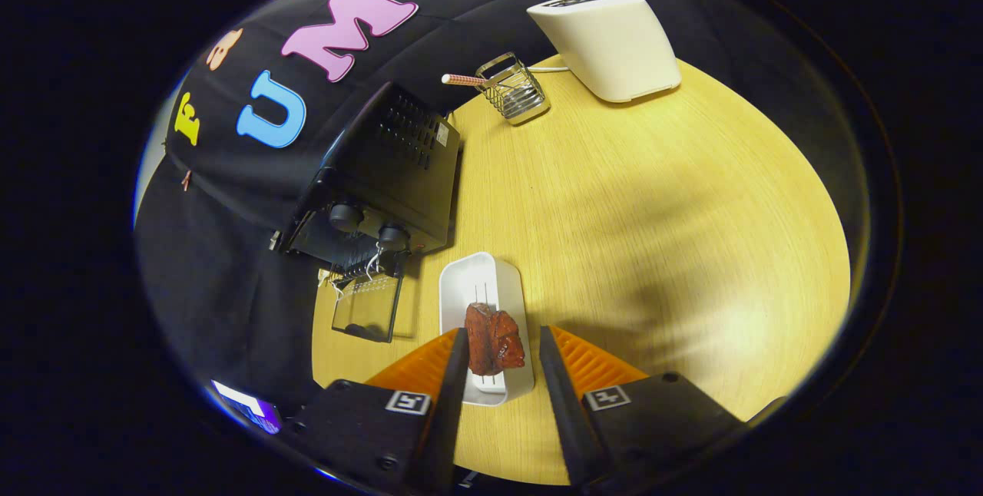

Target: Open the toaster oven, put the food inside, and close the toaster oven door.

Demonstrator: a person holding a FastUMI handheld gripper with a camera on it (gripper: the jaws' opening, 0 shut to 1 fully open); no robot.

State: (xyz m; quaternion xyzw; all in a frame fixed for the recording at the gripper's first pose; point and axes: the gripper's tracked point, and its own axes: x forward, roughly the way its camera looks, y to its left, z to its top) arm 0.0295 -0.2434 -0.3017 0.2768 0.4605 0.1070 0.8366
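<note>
- Your gripper point(503, 342) hangs over the wooden bench point(653, 196), fingers part-way open, with a gap between them.
- The food point(494, 338), a dark reddish-brown chunk, sits in that gap. It lies close against the left finger point(459, 358), and the right finger point(554, 362) stands apart from it.
- Can't tell if the left finger actually touches the food. You don't have both fingers pressing on it.
- The food looks to be on or just above a white rectangular tray point(482, 285) that lies on the bench under the fingertips. Whether it is lifted off the tray, can't tell.
- The tray has thin wires or ridges running lengthwise, seen beyond the food.
- The black toaster oven point(384, 173) stands on the bench beyond the fingers and to their left, near the tray's far end.
- Its glass door point(367, 308) is dropped open, lying out toward you, just beside the tray's left edge.
- Two round knobs point(369, 226) show on the oven front, and vent slots on its side.
- Farther off: a small wire basket point(516, 89) with a striped straw-like stick point(463, 80) poking out of it.
- Next to the basket, at the bench's far edge, is a white pop-up toaster point(610, 47), with its cord trailing toward the basket.
</note>
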